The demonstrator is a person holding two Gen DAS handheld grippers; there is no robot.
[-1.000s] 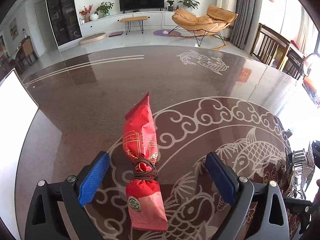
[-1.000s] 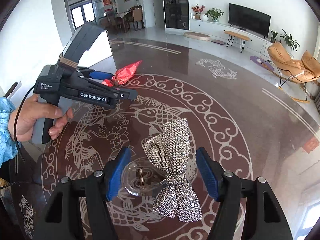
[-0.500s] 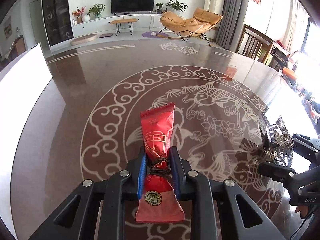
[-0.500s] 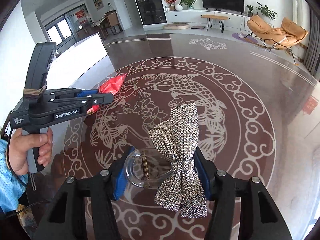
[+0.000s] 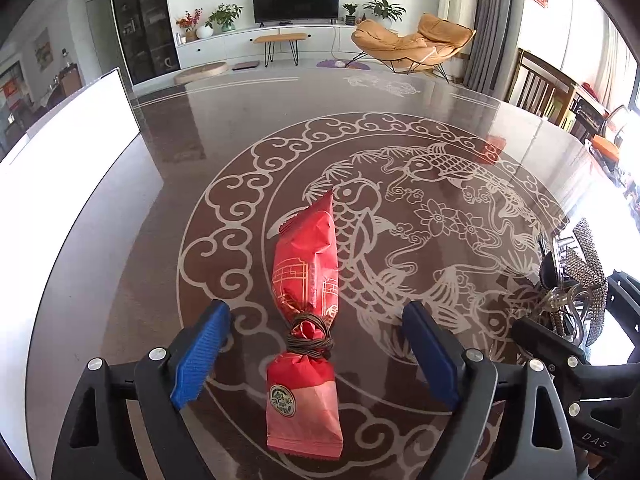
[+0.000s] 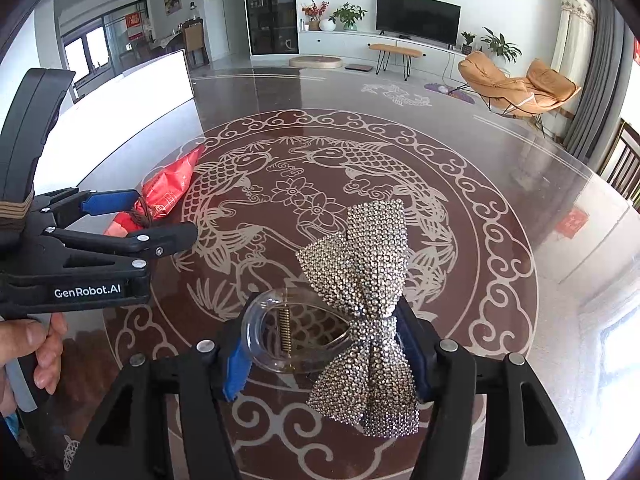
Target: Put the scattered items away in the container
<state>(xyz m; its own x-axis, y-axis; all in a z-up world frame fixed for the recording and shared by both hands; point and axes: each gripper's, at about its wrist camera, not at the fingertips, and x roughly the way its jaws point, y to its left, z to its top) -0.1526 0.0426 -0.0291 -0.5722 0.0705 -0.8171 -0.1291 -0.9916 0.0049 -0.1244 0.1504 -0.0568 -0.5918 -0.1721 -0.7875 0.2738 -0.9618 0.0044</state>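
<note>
A red snack packet [image 5: 306, 280], tied with brown cord, lies on the dark patterned table [image 5: 180, 160]. My left gripper [image 5: 316, 312] straddles its tied waist. Its jaws are opening, and the blue pads stand well clear of the packet on both sides. The right wrist view shows the same gripper [image 6: 164, 216] at the left, with the packet [image 6: 168, 188] behind it. My right gripper [image 6: 320, 332] has a clear hair clip with a rhinestone bow [image 6: 360, 276] between its pads. Both pads touch it while the jaws ease slightly wider. A white container [image 6: 132, 92] stands at the far left.
A person's hand [image 6: 36, 344] holds the left gripper's handle. The white container's wall [image 5: 60, 152] runs along the table's left side. Wooden chairs [image 5: 540, 92] stand past the table's right edge. A TV unit and a lounge chair are far behind.
The left gripper shut on the red packet's waist half a second ago and has since opened wide around it. The right gripper's pads closed in onto the bow hair clip.
</note>
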